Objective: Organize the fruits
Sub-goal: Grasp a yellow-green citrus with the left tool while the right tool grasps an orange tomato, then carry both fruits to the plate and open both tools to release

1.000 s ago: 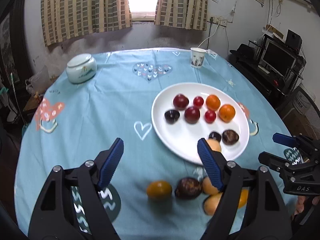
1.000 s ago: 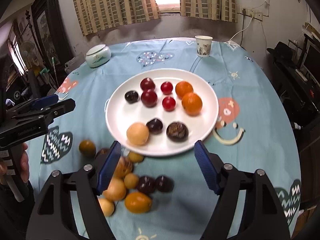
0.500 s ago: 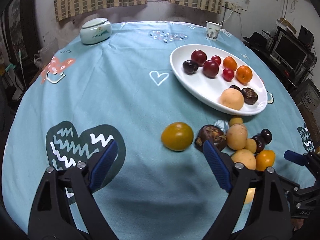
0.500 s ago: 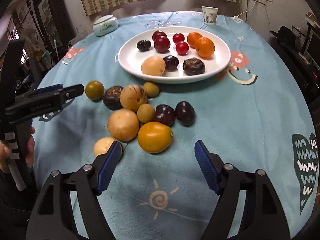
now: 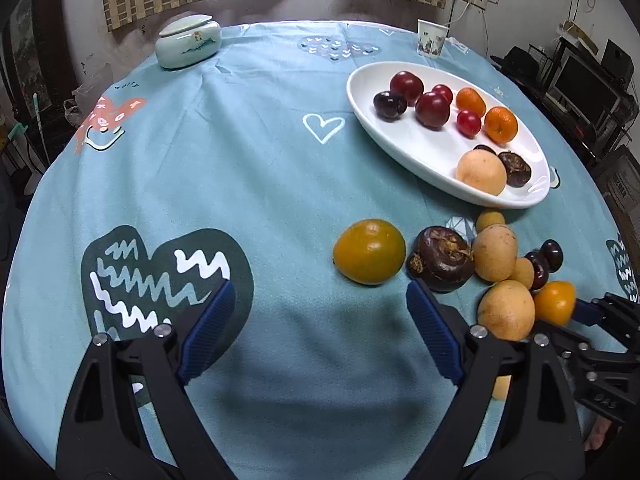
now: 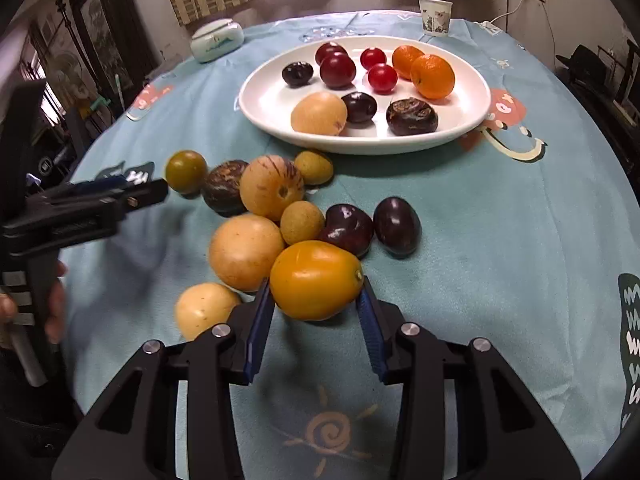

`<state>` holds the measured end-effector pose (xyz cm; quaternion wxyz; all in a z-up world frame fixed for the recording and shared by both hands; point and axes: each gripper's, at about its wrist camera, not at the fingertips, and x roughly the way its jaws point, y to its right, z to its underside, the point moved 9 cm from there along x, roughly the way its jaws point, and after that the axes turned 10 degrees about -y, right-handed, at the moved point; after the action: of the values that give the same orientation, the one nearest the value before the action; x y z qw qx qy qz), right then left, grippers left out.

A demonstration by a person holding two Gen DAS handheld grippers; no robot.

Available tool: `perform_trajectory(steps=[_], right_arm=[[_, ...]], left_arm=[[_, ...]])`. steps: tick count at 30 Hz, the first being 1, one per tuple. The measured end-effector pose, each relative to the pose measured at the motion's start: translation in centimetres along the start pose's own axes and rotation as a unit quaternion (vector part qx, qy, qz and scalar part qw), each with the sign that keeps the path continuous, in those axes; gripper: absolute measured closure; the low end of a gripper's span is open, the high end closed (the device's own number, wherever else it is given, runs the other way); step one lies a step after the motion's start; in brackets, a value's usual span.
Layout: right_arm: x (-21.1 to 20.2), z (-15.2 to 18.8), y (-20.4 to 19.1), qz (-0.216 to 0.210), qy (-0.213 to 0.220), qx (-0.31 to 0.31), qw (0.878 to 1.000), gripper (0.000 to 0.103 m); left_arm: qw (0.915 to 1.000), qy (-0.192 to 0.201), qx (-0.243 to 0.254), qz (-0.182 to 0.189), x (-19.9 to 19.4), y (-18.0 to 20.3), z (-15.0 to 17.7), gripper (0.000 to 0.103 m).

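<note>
While the left tool (image 5: 316,312) gapes empty, the right tool (image 6: 316,304) is closing on a smooth, glossy orange fruit (image 6: 316,285).

no readable text; small dark lettering on tablecloth (image 5: 280,184) too blurred to read

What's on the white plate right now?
White plate holds nine fruits in view: four dark red or purple plums, two red cherry tomatoes, two oranges, a tan round fruit and a brown water chestnut. Anything hidden behind them can't be seen.

Nine plated fruits (image 6: 432,76), nine loose fruits (image 6: 246,252)
</note>
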<state>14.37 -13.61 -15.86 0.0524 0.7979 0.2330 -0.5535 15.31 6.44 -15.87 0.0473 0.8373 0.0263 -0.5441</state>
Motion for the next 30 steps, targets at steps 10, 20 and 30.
perform_trajectory(steps=[10, 20, 30], right_arm=[[-1.5, 0.7, 1.4, -0.011, 0.014, 0.024, 1.0, 0.061], [-2.9, 0.4, 0.8, -0.018, 0.028, 0.022, 0.999, 0.061], [-3.3, -0.3, 1.0, -0.018, 0.033, 0.024, 0.999, 0.061]], left_arm=[[0.9995, -0.002, 0.027, -0.015, 3.4, 1.6, -1.9, 0.038], [0.9977, 0.02, 0.028, 0.059, -1.0, 3.4, -1.4, 0.061], [0.9953, 0.043, 0.051, 0.07, -4.2, 5.4, -1.5, 0.061]])
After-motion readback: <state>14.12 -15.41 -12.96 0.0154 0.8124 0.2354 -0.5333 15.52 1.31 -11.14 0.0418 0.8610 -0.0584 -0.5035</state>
